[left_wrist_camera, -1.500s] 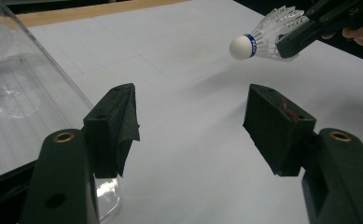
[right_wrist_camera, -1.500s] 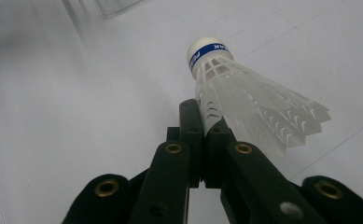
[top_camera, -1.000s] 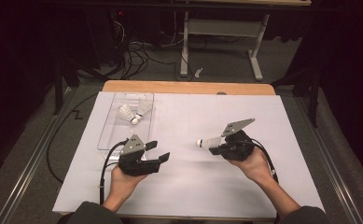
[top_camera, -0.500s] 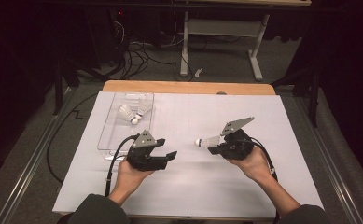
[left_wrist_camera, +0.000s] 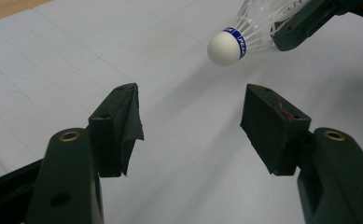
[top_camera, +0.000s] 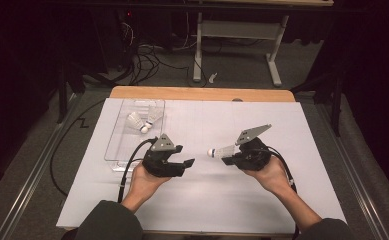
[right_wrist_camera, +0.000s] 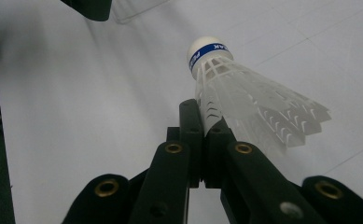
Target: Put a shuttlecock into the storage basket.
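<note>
While both hands hover over the worktop [top_camera: 282, 130]:
Right gripper [top_camera: 232, 155]: jaws clenched on shuttlecock [top_camera: 221, 151] — cork toward the left gripper.
Left gripper [top_camera: 186, 161]: jaws released — shuttlecock just beyond.

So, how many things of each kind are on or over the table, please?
White plastic shuttlecocks: 3, one held in the right gripper, two in the tray.
Clear plastic tray: 1.
Black grippers: 2, including the left gripper.
Total: 6.
</note>
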`<state>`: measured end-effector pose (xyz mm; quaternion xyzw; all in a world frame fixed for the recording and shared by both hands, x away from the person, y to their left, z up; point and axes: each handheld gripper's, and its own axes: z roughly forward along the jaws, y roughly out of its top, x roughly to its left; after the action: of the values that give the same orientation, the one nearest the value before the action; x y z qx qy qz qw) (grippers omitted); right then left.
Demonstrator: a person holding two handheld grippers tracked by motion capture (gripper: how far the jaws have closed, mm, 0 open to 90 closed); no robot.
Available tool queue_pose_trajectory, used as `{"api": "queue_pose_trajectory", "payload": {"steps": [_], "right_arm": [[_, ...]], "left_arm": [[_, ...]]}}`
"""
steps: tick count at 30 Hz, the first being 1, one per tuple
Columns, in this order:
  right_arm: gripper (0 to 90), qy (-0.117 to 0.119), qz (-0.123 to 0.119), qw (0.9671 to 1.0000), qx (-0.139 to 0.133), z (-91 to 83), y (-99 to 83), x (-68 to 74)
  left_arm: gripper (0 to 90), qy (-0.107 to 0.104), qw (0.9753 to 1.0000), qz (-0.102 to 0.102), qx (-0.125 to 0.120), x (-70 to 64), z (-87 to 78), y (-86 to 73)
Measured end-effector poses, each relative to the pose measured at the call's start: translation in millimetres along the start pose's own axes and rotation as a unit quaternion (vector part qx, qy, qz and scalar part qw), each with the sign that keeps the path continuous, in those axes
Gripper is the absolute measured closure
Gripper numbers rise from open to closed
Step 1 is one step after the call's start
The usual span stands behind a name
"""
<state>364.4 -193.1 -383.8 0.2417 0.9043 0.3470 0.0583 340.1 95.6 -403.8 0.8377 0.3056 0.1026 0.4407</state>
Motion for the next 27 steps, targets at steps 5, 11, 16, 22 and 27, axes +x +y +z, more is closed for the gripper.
{"api": "queue_pose_trajectory", "payload": {"steps": [5, 11, 16, 22, 27], "right_arm": [[90.0, 0.0, -0.004, 1.0, -0.002, -1.9, -0.5, -1.0], [90.0, 0.004, -0.008, 0.9999, -0.005, -0.1, 1.0, -1.4], [90.0, 0.006, -0.01, 0.9999, -0.002, 0.2, 3.5, 0.9], [90.0, 0.007, -0.014, 0.9999, -0.002, 1.5, 5.7, 1.4], [90.0, 0.009, -0.015, 0.9998, -0.002, 2.4, 6.8, 1.7]], "left_arm": [[38.3, -0.005, 1.0, 0.007, 0.005, -2.0, 2.3, 2.7], [38.7, -0.005, 0.9999, 0.007, 0.013, 0.6, 4.1, 2.7], [39.0, -0.006, 0.9997, 0.007, 0.022, 4.7, 5.8, 3.0], [39.3, -0.004, 0.9995, 0.003, 0.031, 6.2, 7.1, 4.8], [37.8, 0.0, 0.9992, 0.011, 0.038, 6.0, 8.3, 8.7]]}}
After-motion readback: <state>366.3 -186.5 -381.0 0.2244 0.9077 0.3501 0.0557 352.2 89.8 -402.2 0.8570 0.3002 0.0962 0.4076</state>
